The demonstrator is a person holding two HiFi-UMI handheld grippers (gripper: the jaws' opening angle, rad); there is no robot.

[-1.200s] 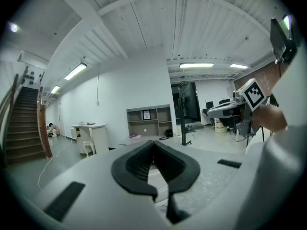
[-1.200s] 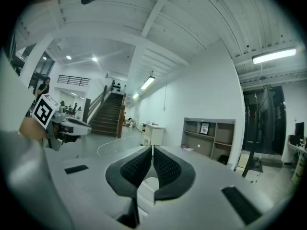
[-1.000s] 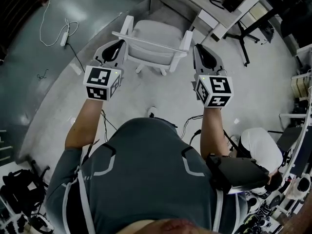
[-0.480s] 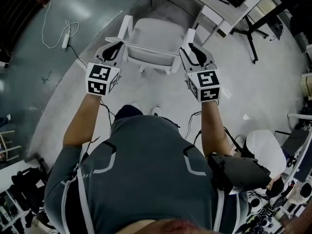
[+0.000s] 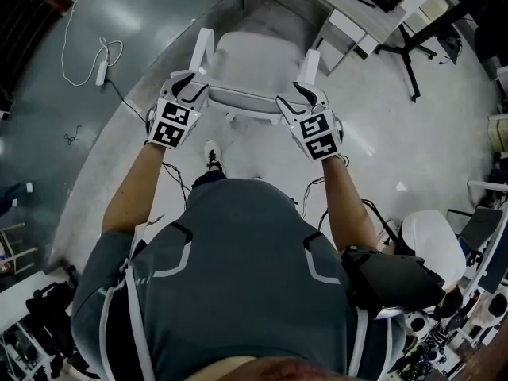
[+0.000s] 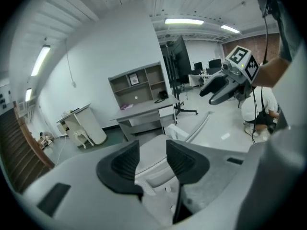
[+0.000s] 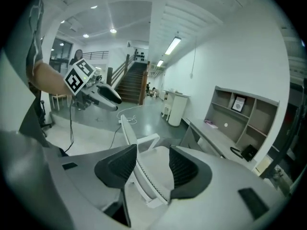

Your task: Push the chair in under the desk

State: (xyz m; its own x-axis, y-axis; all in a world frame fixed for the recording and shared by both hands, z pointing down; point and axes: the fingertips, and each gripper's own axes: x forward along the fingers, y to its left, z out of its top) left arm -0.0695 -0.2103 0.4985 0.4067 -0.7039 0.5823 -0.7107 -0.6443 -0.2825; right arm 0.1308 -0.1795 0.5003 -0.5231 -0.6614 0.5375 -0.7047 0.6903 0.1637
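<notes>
**Dropping both grippers onto the chair's back rail**

Since a second ago the person has stepped closer, and a shoe (image 5: 212, 155) now shows at 6 o'clock of the chair (image 5: 255, 54). Both arms have come down from beside the chair to its backrest rail (image 5: 242, 95). The left gripper (image 5: 190, 86) and right gripper (image 5: 300, 98) were closed then. Their jaws have just been opening and now stand well apart. Each pair straddles the rail with the pads not pressing, so nothing is gripped.

The desk (image 5: 349, 2) lies at 1 o'clock of the chair, which stands out in front of it, not under it. The desk's white drawer unit (image 5: 340, 34) sits just beside the chair's right armrest at 2 o'clock. At 9 o'clock the pale floor (image 5: 159, 181) runs bare to a darker green area. There a power strip (image 5: 101, 62) and its cable lie well apart from the chair. A black stand (image 5: 401, 50) at 3 o'clock is also well apart.
</notes>
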